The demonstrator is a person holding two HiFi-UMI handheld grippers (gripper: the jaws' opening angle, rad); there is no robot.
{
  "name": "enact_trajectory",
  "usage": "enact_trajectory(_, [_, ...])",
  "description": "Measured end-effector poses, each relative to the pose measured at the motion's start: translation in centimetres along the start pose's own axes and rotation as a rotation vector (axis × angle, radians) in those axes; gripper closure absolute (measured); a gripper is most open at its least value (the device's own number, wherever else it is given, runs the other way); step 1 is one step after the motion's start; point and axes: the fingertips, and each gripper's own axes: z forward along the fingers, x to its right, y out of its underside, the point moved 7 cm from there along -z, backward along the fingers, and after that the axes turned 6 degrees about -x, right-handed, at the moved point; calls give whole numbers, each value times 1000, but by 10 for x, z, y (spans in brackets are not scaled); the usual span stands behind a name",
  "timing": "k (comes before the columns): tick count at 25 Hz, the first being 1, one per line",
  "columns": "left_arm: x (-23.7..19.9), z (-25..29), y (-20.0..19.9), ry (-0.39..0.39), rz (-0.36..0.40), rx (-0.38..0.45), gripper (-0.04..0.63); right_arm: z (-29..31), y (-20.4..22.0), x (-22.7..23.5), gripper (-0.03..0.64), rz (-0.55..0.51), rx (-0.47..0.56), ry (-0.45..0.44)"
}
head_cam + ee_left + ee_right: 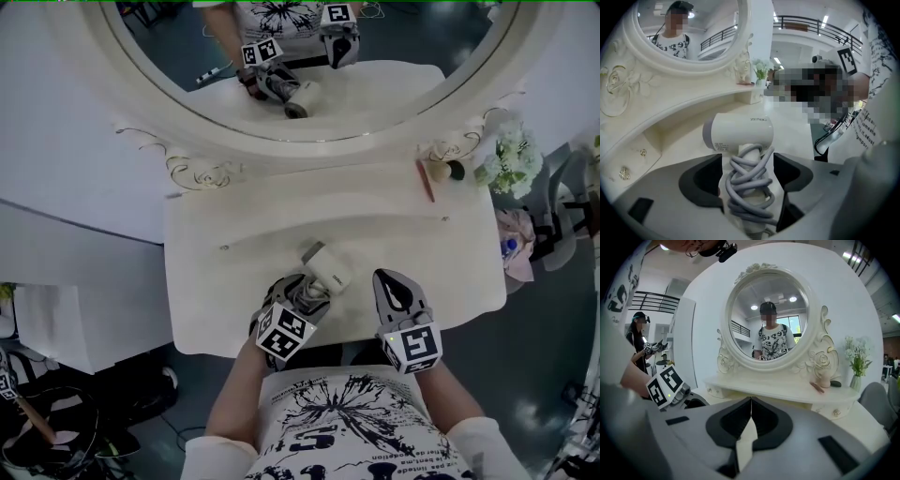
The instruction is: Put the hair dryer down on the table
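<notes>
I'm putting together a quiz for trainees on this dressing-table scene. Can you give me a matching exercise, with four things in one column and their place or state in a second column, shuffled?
1. hair dryer
2. left tongs
3. right tongs
4. white flowers

A. shut, empty
B. far right, beside the mirror
C. open, astride the hair dryer
D. on the table, cord wrapped round it

Pairs: 1-D, 2-C, 3-A, 4-B

R gripper (751, 403): jaws shut tip-to-tip, nothing btwn. Ahead: white table (778, 391) w/ oval mirror (768, 317), person reflected in it. Flowers (857, 356) at R end.
</notes>
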Motion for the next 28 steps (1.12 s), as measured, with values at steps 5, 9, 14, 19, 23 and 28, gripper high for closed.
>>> enact_trajectory(5, [6, -30, -20, -34, -8, 161, 272, -8, -14, -3, 598, -4, 40, 13])
enact_trajectory(9, [9, -63, -39, -106, 1, 329, 313, -16, -25, -11, 598, -2, 77, 16])
enact_trajectory(14, [2, -101, -53, -207, -77, 467, 521, -24, -43, -21, 598, -27, 128, 9])
enact_trajectory(19, [-9, -134, -63, -289, -145, 577, 571, -35, -62, -31, 598, -51, 190, -12])
enact_trajectory(23, [-14, -166, -73, -358, -135, 669, 574, -42, -77, -38, 600, -70, 250, -39])
enact_trajectory(28, [-11, -207, -79, -429, -100, 806, 574, -47, -93, -49, 600, -92, 304, -77])
